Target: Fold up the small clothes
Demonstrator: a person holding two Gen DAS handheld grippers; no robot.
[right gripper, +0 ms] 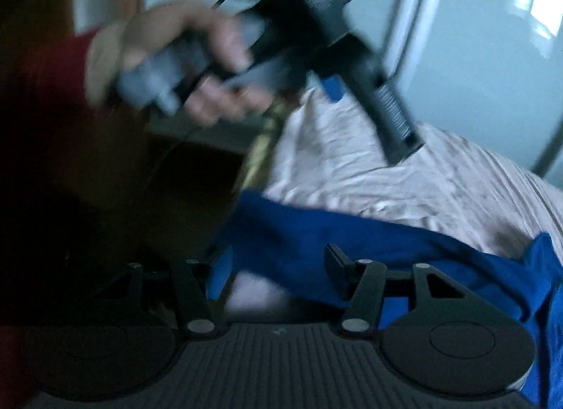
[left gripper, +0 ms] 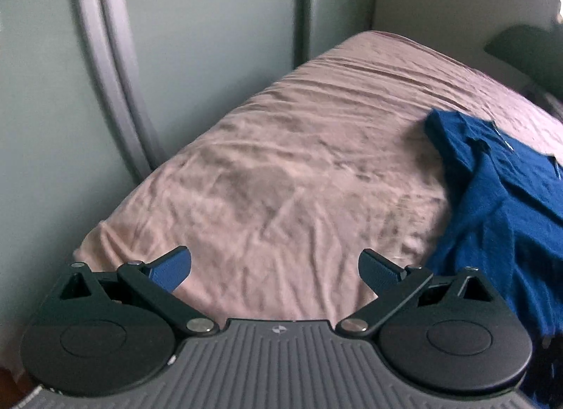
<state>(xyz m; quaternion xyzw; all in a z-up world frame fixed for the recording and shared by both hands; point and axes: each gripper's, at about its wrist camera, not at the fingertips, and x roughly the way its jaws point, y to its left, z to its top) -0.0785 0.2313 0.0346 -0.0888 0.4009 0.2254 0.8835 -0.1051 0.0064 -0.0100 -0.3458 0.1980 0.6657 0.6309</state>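
A dark blue garment (left gripper: pixel 506 198) lies rumpled on the pink bed sheet (left gripper: pixel 281 170) at the right of the left wrist view. My left gripper (left gripper: pixel 274 268) is open and empty, above bare sheet to the left of the garment. In the right wrist view the blue garment (right gripper: pixel 352 240) stretches across the sheet (right gripper: pixel 404 180). My right gripper (right gripper: pixel 278 275) is open, its fingers standing just over the garment's near edge without holding it. The left gripper (right gripper: pixel 334 89), held in a hand, shows blurred above the bed.
Pale green wardrobe doors with grey frames (left gripper: pixel 112 68) stand left of the bed. The bed's edge (left gripper: pixel 116 219) drops off at the left. A dark pillow (left gripper: pixel 527 53) sits at the far right. A red sleeve (right gripper: pixel 45 120) fills the left of the right wrist view.
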